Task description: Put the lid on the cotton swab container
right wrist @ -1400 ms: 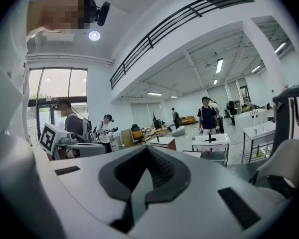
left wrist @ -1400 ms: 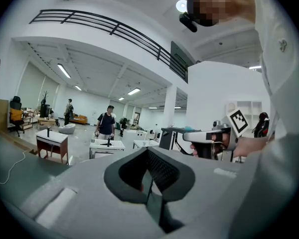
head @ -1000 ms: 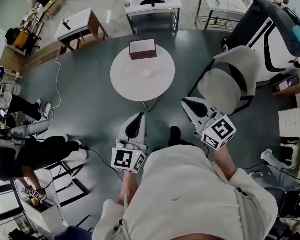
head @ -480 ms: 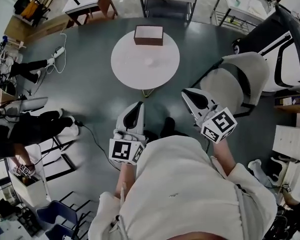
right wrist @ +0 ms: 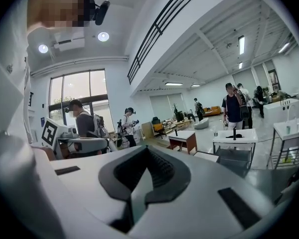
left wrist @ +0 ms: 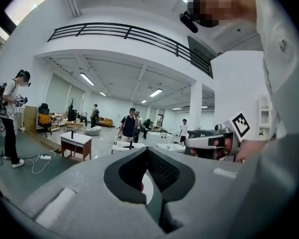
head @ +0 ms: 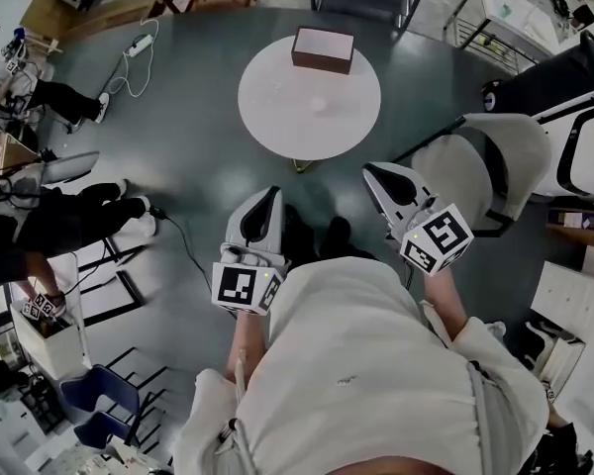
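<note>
The left gripper [head: 267, 198] and right gripper [head: 374, 173] sit close to the person's body, jaws pressed together on nothing. Their cubes [head: 243, 287] show black-and-white squares, no words. Farther off, a round white table [head: 277, 117] holds a brown box [head: 323, 48] and a small pale thing [head: 318, 104], too tiny to tell.

Brown box [head: 323, 49] on round white tbl [head: 277, 117], grey chair [head: 475, 171] nr.

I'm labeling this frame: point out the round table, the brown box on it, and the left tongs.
round white table [head: 277, 117]: head view, bare top, left of centre.
brown box [head: 323, 47]: head view, middle of its top.
left tongs [head: 269, 194]: head view, tip of the jaws.
</note>
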`<state>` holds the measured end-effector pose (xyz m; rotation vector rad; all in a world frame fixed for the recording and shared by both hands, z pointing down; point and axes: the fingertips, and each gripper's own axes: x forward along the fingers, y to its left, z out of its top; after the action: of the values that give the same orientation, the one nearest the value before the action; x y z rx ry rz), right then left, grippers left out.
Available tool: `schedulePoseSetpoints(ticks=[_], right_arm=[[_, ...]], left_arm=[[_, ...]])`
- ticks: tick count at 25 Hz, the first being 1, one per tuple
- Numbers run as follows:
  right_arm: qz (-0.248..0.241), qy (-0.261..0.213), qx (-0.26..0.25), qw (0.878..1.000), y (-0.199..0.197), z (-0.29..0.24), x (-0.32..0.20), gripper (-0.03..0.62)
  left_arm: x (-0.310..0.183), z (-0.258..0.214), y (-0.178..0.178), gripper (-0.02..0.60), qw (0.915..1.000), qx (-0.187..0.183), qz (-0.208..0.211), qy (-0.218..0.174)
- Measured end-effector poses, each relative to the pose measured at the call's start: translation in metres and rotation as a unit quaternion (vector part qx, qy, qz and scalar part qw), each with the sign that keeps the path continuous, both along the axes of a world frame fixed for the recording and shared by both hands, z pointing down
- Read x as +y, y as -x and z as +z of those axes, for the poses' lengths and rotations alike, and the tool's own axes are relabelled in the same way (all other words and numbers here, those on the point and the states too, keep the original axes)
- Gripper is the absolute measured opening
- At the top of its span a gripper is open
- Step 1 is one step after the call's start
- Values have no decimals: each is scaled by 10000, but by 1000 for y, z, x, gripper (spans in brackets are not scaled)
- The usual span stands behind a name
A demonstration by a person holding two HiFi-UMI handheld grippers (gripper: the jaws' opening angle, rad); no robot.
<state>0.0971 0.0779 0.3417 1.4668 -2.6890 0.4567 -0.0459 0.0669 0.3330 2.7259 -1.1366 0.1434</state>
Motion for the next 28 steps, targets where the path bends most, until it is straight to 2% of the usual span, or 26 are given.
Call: schedulePoseSetpoints(ticks=[13,17,20,28], right_arm=[[-167,-71,197,9996,55,-21,-86,6],[-211,-39,97,9997,75,-29,-105,6],[22,-224,61,9997,81,-37,-127,6],[435,-139,210,9987,93,-24,-142,5]], left_arm=[[-91,-14,42,9,9998,64,2,-178],[-107,-20,51,9,9996,49,205,-213],[-123,-24,65,8,9991,-15,207,-368],[-140,-7,92,8,9988,-59,417,-244]])
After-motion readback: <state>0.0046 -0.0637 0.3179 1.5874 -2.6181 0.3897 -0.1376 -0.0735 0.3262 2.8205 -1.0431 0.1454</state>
